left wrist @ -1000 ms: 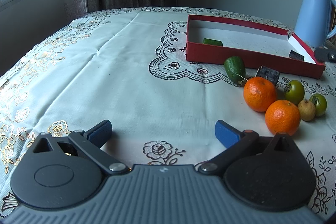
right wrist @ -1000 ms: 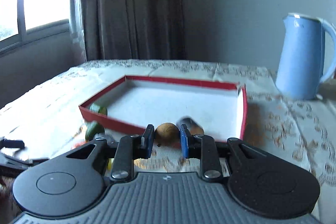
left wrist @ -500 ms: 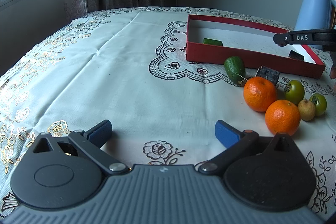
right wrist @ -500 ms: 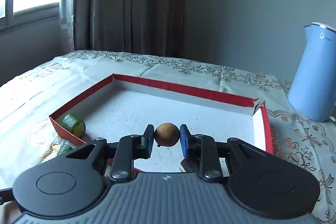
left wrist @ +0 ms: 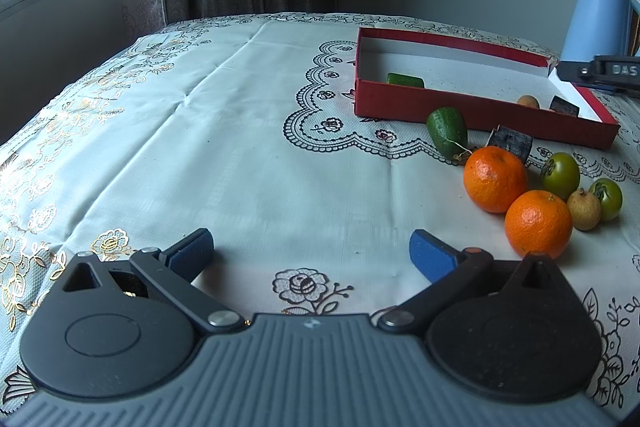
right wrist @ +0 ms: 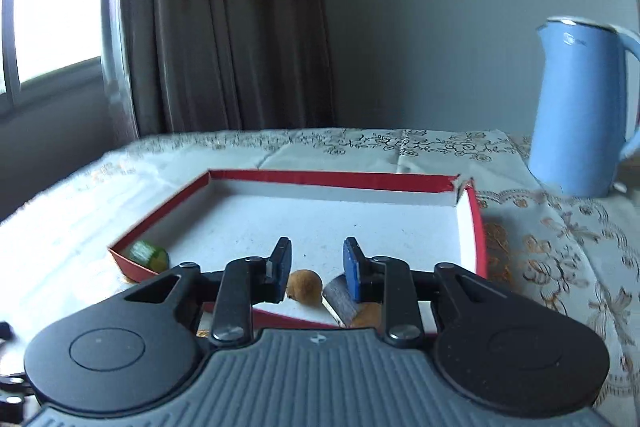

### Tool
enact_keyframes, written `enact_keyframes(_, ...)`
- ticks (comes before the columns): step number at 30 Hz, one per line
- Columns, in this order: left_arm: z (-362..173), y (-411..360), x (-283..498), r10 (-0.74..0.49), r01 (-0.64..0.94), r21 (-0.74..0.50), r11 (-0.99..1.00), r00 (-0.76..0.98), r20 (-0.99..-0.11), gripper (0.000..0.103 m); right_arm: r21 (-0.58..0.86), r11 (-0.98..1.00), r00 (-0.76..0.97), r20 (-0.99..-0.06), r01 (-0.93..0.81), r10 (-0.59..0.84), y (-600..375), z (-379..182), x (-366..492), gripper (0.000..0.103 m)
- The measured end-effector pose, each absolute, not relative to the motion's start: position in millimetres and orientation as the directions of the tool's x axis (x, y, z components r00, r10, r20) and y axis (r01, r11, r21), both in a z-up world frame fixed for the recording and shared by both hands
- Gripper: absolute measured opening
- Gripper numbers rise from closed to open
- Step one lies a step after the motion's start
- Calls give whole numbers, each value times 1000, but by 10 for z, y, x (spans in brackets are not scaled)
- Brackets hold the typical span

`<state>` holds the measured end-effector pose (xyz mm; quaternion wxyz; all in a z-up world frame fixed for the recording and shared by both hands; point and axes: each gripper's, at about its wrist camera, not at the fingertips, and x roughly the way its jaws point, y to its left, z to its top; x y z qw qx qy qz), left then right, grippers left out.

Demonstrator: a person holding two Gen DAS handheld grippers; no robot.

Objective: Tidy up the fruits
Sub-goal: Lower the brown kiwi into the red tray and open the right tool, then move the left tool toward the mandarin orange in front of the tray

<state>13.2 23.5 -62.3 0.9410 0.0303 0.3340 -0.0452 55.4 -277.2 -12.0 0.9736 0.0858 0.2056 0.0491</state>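
Observation:
A red box (left wrist: 472, 109) with a white floor stands on the tablecloth; it also shows in the right wrist view (right wrist: 336, 181). Inside lie a green piece (left wrist: 405, 80), a small brown fruit (right wrist: 305, 286) and a dark block (right wrist: 340, 297). The fruit also shows in the left wrist view (left wrist: 528, 101). My right gripper (right wrist: 317, 263) is open and empty, just above the brown fruit. My left gripper (left wrist: 310, 253) is open and empty, low over the cloth. Two oranges (left wrist: 495, 178), two green tomatoes (left wrist: 561, 169), a pale longan (left wrist: 584, 214), an avocado (left wrist: 447, 131) and a second dark block (left wrist: 510, 143) lie outside the box.
A blue kettle (right wrist: 580, 107) stands right of the box, also seen in the left wrist view (left wrist: 598, 19). Curtains and a window are behind the table. The right gripper's body (left wrist: 604, 71) shows at the right edge of the left wrist view.
My right gripper opened and let go of the brown fruit, which now lies in the box near its front wall. The left gripper has not moved.

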Motion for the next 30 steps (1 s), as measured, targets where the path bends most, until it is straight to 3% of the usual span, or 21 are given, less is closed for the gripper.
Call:
enact_keyframes(1,-623,233,131,-65,105,27,994,773,-631,103,218,975,916,-377,-53,134,-2858,-113,448,39)
enact_keyframes(3,-622,235,131,-65,106,27,994,773,-631,103,250,968,931,-348,-23,112,-3018,-122,235,68)
enact_keyframes(4,-622,234,131,-65,105,27,994,773,-631,103,255,967,938,-335,-1,90,-3103,-139,124,71)
enact_keyframes(11,-620,233,104,-66,105,27,994,780,-623,103,245,960,942,-332,139,-52,-3586,-337,-408,71)
enact_keyframes(14,-606,250,67,-76,106,14,994,787,-612,103,243,955,932,-353,173,-79,-3672,-430,-488,77)
enact_keyframes(20,-583,198,13,-55,103,45,994,800,-597,103,293,941,931,-362,168,-54,-3742,-516,-494,80)
enact_keyframes(23,-538,104,-100,-27,95,96,991,837,-546,103,322,932,929,-369,163,-35,-3778,-533,-489,80)
enact_keyframes(30,-313,-258,-379,-176,229,49,972,853,-491,103,355,922,927,-375,157,-13,-3814,-558,-492,80)
